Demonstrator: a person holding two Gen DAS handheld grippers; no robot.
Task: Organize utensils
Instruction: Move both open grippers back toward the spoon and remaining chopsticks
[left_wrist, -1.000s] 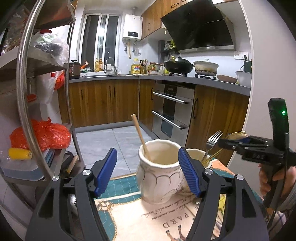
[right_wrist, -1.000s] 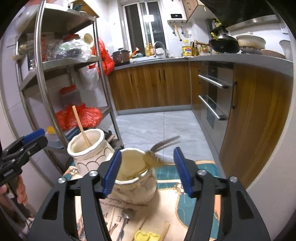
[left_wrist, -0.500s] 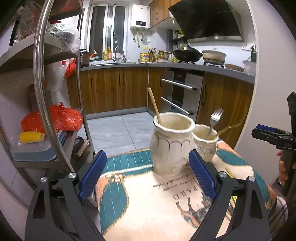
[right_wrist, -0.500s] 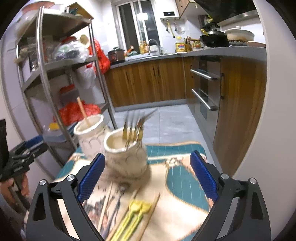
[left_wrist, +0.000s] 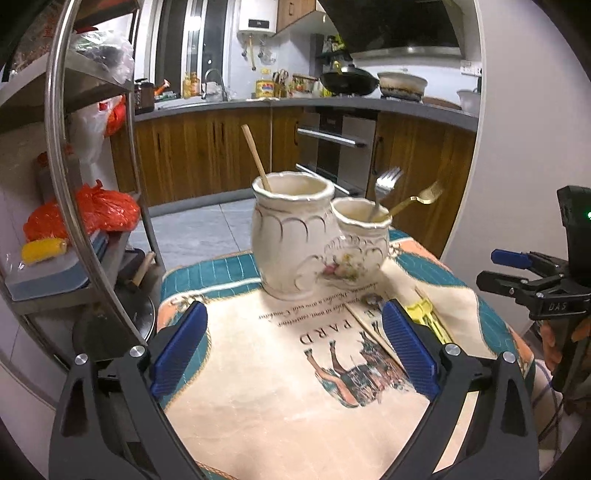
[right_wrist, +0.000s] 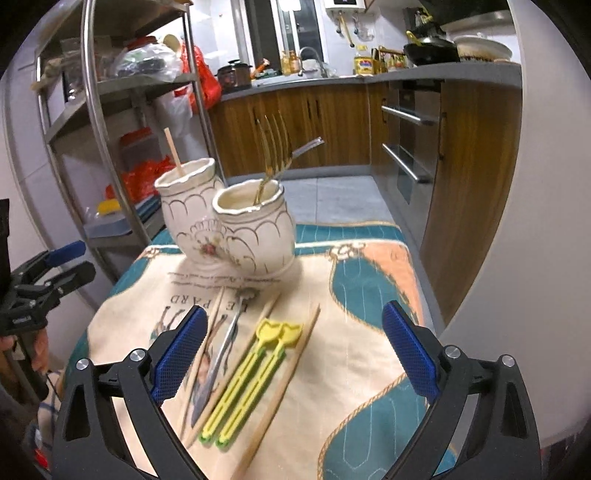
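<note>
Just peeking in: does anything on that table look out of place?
Yes. Several utensils lie loose on the cloth before the jars: yellow forks, a metal spoon, wooden chopsticks. Nothing looks spilled or broken.

Two touching ceramic jars (right_wrist: 225, 218) stand on the tablecloth (right_wrist: 351, 354), forks (right_wrist: 273, 147) in the right one, with chopsticks (right_wrist: 284, 384) and a spoon (right_wrist: 229, 339) lying before them.

The tablecloth (left_wrist: 280, 369) carries the upside-down letters "PARD" near its middle. The right gripper (left_wrist: 517, 273) body reads "DAS".
</note>
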